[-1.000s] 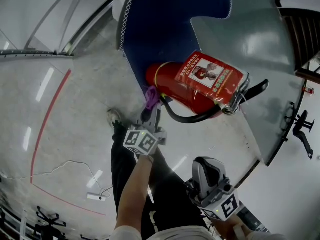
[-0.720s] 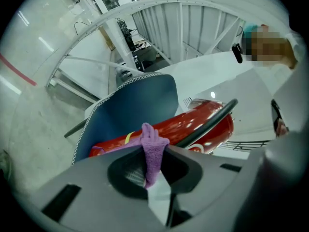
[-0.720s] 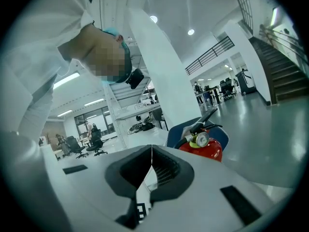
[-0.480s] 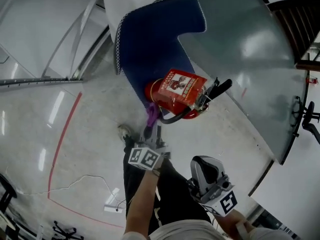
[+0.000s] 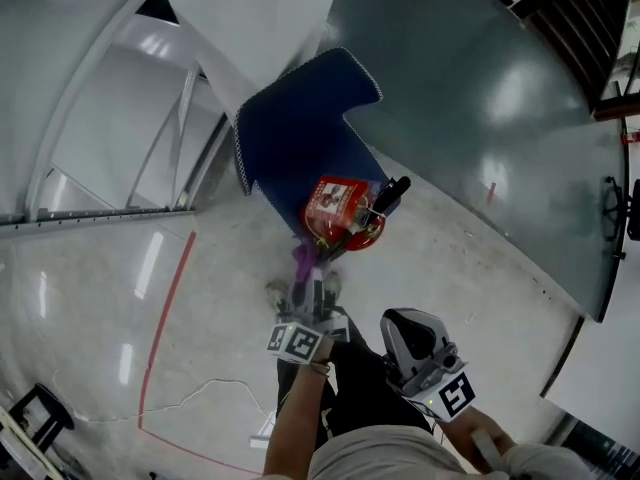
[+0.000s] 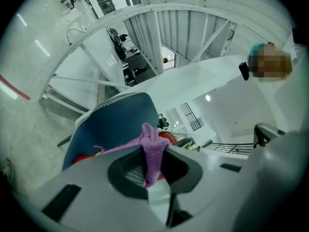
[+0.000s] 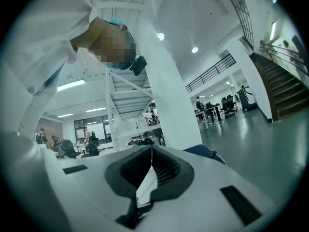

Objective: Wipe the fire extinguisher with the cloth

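Note:
A red fire extinguisher (image 5: 340, 211) with a black handle lies on a dark blue mat (image 5: 300, 133) on the floor. My left gripper (image 5: 306, 271) is shut on a purple cloth (image 5: 302, 258), just below the extinguisher's near end. In the left gripper view the cloth (image 6: 153, 151) hangs pinched between the jaws, with the mat (image 6: 111, 124) and a sliver of the red extinguisher (image 6: 166, 136) behind it. My right gripper (image 5: 404, 320) is held lower right, away from the extinguisher, and is shut with nothing in it (image 7: 151, 151).
A white column (image 5: 255, 18) rises behind the mat. White stair railings (image 5: 120, 208) stand at the left. A red line (image 5: 165, 313) and a white cable (image 5: 215, 393) run over the pale floor. A dark grey floor area (image 5: 500, 118) lies to the right.
The head view has drawn back and up, so the extinguisher and mat look smaller and farther. My left gripper still holds the cloth by the extinguisher's near end; the right gripper has barely moved.

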`<state>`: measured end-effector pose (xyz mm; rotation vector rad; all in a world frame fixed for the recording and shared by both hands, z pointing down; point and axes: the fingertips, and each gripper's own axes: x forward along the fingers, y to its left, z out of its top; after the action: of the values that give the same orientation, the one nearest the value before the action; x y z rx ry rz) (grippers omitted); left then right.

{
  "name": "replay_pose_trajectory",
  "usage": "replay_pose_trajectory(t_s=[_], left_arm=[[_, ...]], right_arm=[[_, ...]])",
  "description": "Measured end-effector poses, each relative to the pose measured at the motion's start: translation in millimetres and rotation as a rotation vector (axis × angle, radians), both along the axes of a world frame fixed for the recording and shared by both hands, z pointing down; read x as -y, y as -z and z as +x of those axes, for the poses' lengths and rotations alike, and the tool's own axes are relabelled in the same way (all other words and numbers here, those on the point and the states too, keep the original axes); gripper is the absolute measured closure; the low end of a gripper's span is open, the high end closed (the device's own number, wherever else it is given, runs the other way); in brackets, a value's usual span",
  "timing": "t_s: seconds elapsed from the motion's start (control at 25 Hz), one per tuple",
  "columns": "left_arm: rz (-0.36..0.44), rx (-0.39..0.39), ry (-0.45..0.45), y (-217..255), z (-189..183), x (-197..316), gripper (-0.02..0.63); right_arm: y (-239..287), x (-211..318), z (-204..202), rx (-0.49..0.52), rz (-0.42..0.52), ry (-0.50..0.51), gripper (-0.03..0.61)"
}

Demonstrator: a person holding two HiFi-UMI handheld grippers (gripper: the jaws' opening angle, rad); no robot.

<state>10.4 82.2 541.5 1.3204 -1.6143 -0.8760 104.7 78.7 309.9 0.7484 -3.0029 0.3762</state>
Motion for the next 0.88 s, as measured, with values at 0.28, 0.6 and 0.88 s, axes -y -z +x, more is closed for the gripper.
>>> replay_pose_trajectory(t_s=[0.28, 0.6, 0.88], left_arm=[[0.008, 0.008, 0.002, 37, -4, 7, 0.561], [0.018, 0.089, -0.041, 66, 1, 21, 0.561], [0.048, 0.144, -0.093, 95, 14, 48, 0.561]], right_arm=[[28, 2, 5, 0.046, 0.041, -0.018, 0.565], [57, -2, 15, 0.092, 0.064, -0.03, 0.565], [66, 7, 33, 0.121, 0.088, -0.076, 0.565]])
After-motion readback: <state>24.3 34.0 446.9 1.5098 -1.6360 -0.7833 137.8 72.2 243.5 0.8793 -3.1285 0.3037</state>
